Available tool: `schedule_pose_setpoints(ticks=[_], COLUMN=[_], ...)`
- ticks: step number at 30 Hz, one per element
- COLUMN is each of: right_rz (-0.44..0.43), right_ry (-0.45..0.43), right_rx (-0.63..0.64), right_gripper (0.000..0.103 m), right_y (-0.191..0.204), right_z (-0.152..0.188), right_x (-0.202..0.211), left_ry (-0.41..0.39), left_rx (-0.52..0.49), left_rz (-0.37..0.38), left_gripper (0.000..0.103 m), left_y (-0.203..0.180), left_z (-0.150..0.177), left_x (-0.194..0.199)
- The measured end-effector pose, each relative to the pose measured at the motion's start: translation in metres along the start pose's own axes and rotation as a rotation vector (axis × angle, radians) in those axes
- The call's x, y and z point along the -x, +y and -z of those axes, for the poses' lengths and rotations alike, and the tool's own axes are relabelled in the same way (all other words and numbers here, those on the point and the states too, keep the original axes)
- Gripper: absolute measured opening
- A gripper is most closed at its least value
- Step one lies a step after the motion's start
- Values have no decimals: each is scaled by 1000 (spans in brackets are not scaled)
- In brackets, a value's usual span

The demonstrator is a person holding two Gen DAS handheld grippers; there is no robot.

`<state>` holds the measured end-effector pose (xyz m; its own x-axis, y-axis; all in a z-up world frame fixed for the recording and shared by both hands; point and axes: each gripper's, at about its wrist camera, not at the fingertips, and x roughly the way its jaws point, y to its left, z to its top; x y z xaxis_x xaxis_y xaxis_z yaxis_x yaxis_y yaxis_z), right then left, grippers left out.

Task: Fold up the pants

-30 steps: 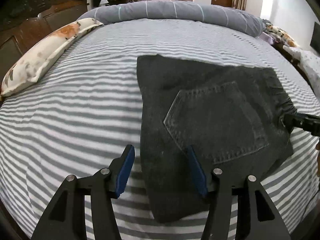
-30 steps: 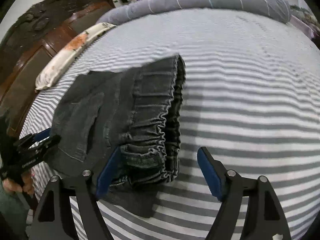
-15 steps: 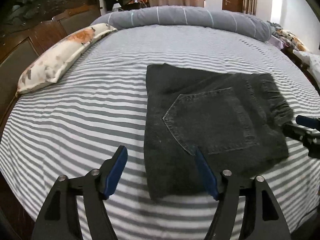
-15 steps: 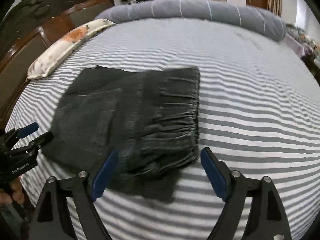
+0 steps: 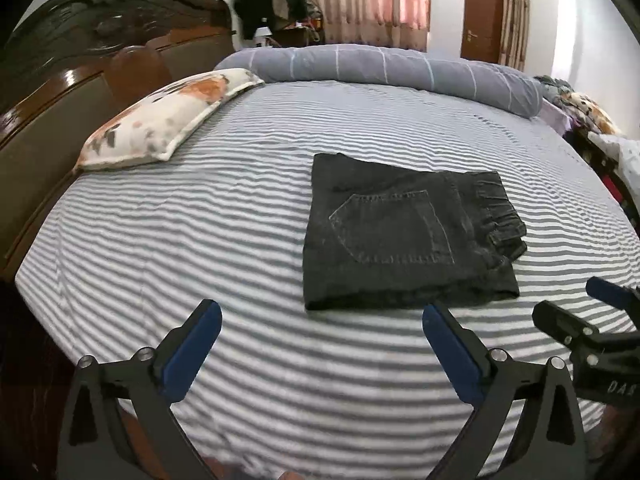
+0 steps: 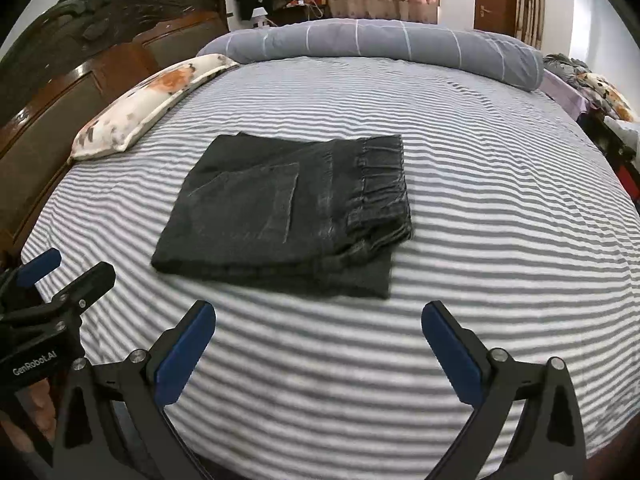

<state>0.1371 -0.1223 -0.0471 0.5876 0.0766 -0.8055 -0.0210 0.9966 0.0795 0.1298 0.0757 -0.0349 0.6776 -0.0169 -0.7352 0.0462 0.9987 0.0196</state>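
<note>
Dark grey denim pants (image 5: 404,232) (image 6: 288,208) lie folded into a compact rectangle on the striped bed, back pocket up and elastic waistband to the right. My left gripper (image 5: 322,316) hangs above the sheet just in front of the pants; its jaws are opening wide with nothing between them. My right gripper (image 6: 318,318) also hovers in front of the pants, its jaws opening with only sheet between them. Each gripper shows at the other view's edge: the right gripper (image 5: 592,316) and the left gripper (image 6: 60,276), the latter held by a hand.
The grey-and-white striped bed (image 5: 240,240) (image 6: 500,220) spreads around the pants. A floral pillow (image 5: 160,120) (image 6: 144,104) lies at the left by the dark wooden headboard (image 5: 80,64). A rolled grey duvet (image 5: 400,68) (image 6: 380,44) lines the far edge.
Both grippers have drawn back and up from the pants and opened wider. The pants, earlier between the fingers, now lie free on the bed beyond the fingertips.
</note>
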Motion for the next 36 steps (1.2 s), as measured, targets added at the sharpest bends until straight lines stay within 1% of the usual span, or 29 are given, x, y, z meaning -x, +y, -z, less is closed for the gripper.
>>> schedule_pose_setpoints(ticks=[4, 7, 9, 14, 17, 20, 26, 30, 36], right_rz=[21, 15, 14, 45, 45, 46, 40, 51, 56], right_ry=[-19, -33, -40, -64, -59, -59, -47, -44, -45], right_rx=[25, 20, 25, 45, 40, 43, 42, 52, 60], right_gripper=[102, 102, 102, 102, 102, 102, 102, 102, 102], right_y=[10, 12, 14, 16, 16, 16, 17, 20, 22], right_z=[13, 18, 21, 24, 24, 24, 26, 29, 31], right_x=[18, 29, 34, 44, 47, 47, 48, 49, 50], left_ry=[-2, -11, -14, -25, -18, -16, -17, -19, -20], left_rx=[19, 11, 11, 17, 21, 28, 32, 37, 31], left_rz=[-11, -26, -26, -26, -14, -29, -30, -37, -27], left_gripper=[102, 102, 102, 102, 102, 102, 102, 102, 102], left_y=[0, -3, -5, -6, -7, -8, -7, -6, -5], left_z=[10, 14, 16, 17, 16, 16, 17, 19, 21], left_x=[19, 28, 33, 38, 41, 43, 47, 50, 52])
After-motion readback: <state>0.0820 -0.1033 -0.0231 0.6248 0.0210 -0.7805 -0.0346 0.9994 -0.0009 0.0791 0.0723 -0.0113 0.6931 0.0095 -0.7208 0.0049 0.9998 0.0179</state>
